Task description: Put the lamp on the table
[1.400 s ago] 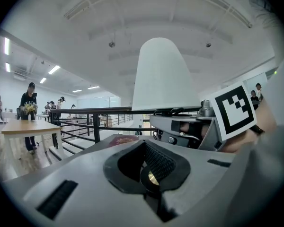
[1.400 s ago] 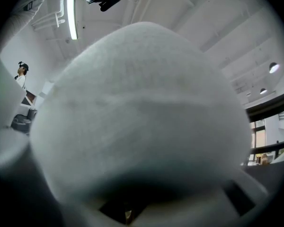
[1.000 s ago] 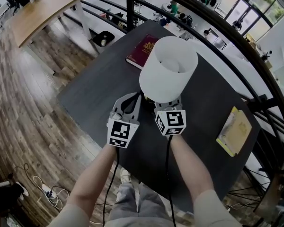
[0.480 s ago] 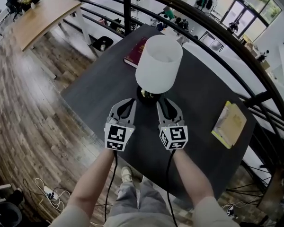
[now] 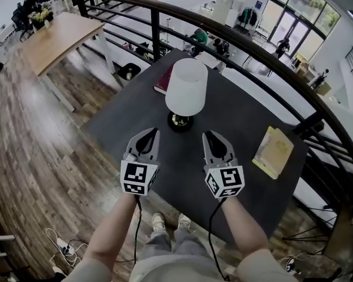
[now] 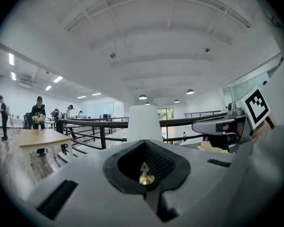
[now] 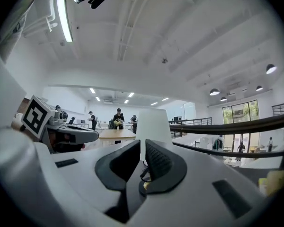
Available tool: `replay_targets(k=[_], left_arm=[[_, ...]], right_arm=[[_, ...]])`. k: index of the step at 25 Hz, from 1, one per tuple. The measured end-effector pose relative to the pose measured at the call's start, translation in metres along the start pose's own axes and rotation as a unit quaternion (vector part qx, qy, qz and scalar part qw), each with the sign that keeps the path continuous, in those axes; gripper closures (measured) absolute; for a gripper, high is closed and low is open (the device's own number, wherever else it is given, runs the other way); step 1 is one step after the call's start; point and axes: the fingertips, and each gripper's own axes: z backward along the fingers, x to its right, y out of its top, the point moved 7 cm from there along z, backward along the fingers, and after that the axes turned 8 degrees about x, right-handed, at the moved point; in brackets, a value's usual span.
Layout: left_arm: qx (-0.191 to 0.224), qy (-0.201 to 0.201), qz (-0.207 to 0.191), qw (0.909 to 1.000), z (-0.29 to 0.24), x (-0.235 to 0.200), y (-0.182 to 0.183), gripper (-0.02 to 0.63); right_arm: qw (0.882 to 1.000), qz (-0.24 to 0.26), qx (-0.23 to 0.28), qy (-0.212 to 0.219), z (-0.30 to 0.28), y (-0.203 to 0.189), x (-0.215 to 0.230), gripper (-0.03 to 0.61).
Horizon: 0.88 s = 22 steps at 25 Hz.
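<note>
The lamp, with a white drum shade and a dark round base with a brass centre, stands upright by itself on the dark table. Both grippers hover nearer me than the lamp, apart from it. My left gripper sits to the base's lower left, jaws together and empty. My right gripper is to its lower right; its jaws are closing, a narrow gap remains and nothing is between them. The lamp rises beyond the left gripper. In the right gripper view the lamp shows past the right gripper.
A dark red book lies behind the lamp at the table's far edge. A yellow book lies on the right side. A black railing curves behind the table. A wooden table and people stand far left.
Both grippers have drawn back toward me from the lamp, which now stands alone on the table. The right gripper's jaws have narrowed.
</note>
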Motion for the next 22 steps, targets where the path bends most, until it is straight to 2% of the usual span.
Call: replay_targets(k=[7,13,17,22], left_arm=[[0.047,-0.019,-0.01,0.9987,0.051,0.028,0.076,0.609],[0.115,-0.028,-0.055,0.9915,0.095,0.062,0.12,0.609],[0.113,-0.051,-0.048,0.9911,0.113,0.085,0.13,0.609],[0.098,-0.048,-0.029,0.9937,0.134,0.087,0.128,0.609]], right_arm=[[0.999,-0.011,0.02,0.028,0.051,0.079,-0.025,0.554],[0.997,-0.013,0.026,0.072,0.087,0.124,-0.051,0.558],[0.995,-0.015,0.033,0.091,0.109,0.138,-0.063,0.56],[0.988,-0.035,0.029,0.147,0.121,0.125,-0.084,0.575]])
